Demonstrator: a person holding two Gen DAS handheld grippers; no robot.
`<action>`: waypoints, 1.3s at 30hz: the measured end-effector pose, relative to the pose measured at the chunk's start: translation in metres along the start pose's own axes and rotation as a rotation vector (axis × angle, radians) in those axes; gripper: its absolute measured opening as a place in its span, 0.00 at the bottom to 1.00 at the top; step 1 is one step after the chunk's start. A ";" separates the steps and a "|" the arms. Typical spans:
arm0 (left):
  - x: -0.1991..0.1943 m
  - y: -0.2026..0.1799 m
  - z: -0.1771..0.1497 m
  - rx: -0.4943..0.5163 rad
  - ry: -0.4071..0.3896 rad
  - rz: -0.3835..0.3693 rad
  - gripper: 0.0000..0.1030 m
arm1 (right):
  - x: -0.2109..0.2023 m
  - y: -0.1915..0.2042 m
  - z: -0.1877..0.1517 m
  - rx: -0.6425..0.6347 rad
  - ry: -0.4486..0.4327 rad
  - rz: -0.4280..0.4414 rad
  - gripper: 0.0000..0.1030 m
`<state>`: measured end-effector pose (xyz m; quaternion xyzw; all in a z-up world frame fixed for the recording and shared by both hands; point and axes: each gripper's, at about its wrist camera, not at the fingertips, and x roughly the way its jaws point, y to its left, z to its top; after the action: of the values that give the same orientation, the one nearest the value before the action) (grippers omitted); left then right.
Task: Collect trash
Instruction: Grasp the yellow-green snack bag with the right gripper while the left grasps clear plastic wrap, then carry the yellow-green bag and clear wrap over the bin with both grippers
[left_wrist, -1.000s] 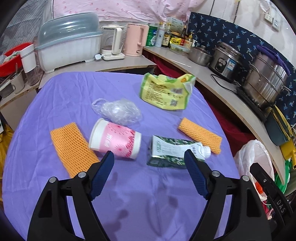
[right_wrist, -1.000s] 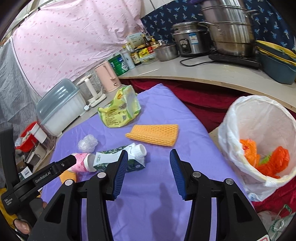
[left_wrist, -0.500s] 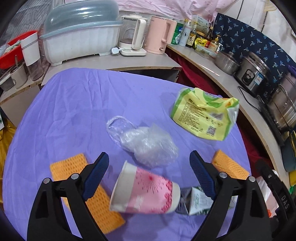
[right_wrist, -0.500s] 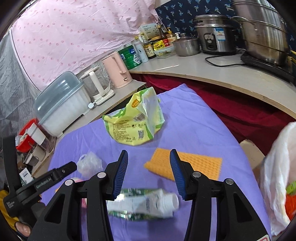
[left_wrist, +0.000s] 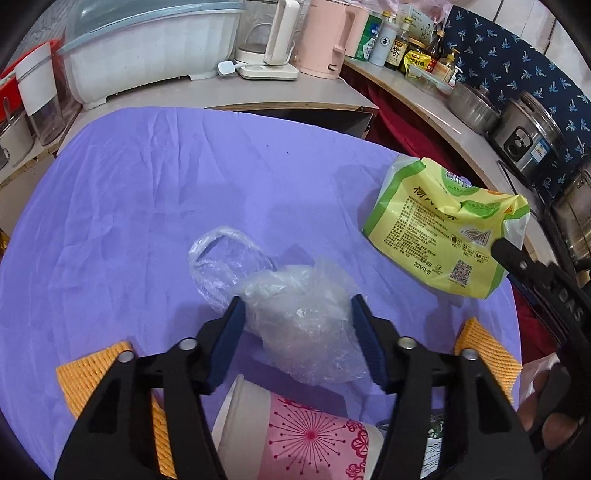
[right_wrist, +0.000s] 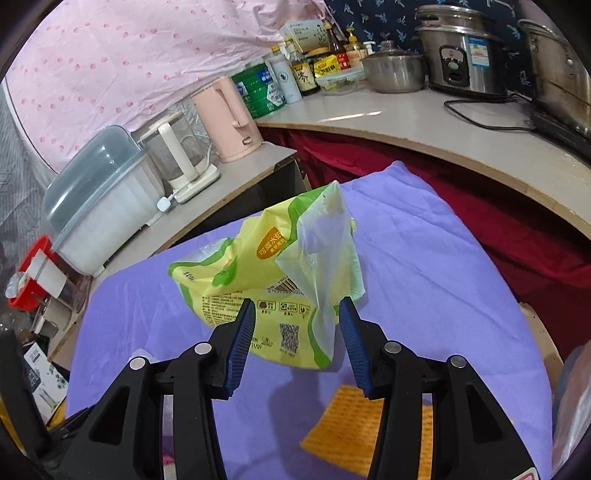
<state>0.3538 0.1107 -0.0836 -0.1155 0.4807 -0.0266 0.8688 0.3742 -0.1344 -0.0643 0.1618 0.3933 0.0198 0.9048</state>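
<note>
Purple cloth covers the desk (left_wrist: 147, 192), bare toward its far edge. My left gripper (left_wrist: 297, 314) has just been closing around the crumpled clear plastic bag (left_wrist: 295, 306); whether the pads press it, I cannot tell. My right gripper (right_wrist: 297, 314) stands parted before the yellow-green packet (right_wrist: 258, 280), printed with a QR code, not gripping. Only the left view shows the pink cup (left_wrist: 306, 439).

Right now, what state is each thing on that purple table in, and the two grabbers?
Clear plastic bag: crumpled, between left gripper pads, which just closed in.
Yellow packet: torn open, crumpled.
Pink cup: on its side.
Right gripper: open over the packet.
</note>
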 end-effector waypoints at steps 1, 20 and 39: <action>0.000 0.000 -0.001 0.005 0.000 -0.004 0.42 | 0.005 0.000 0.001 -0.002 0.013 -0.006 0.45; -0.069 -0.033 -0.009 0.065 -0.115 -0.076 0.27 | -0.072 -0.029 -0.006 0.079 -0.086 0.014 0.06; -0.171 -0.132 -0.086 0.243 -0.181 -0.182 0.27 | -0.244 -0.102 -0.056 0.179 -0.263 -0.059 0.06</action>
<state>0.1980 -0.0062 0.0443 -0.0546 0.3815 -0.1523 0.9101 0.1563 -0.2558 0.0409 0.2314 0.2761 -0.0633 0.9307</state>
